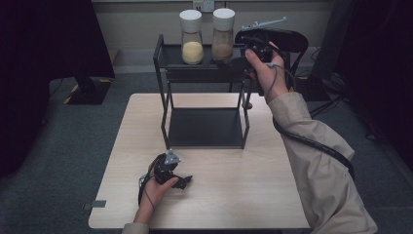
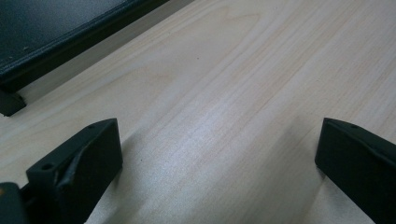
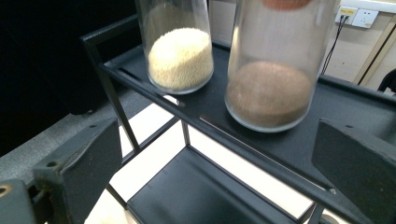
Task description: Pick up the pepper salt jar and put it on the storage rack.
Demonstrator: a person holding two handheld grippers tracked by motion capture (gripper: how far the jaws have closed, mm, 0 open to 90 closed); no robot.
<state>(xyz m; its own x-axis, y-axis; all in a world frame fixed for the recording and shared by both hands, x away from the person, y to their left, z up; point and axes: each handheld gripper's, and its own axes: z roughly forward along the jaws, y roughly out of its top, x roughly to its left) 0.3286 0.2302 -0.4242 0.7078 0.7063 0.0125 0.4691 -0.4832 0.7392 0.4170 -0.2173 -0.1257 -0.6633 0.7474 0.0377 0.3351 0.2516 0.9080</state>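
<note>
Right gripper [image 3: 219, 154] released, level with upright brown jar [image 3: 270, 88], which lies straight ahead; left gripper [image 1: 182, 181] released, resting on desk [image 1: 253, 195].

The left gripper [image 2: 217, 163] is hovering low over the pale wooden table [image 2: 233, 93], its two black jaws standing wide apart with bare wood between them. Beyond the jaws, the black shelf base [image 2: 56, 32] is sitting on the table, one foot [image 2: 10, 102] touching the wood.
</note>
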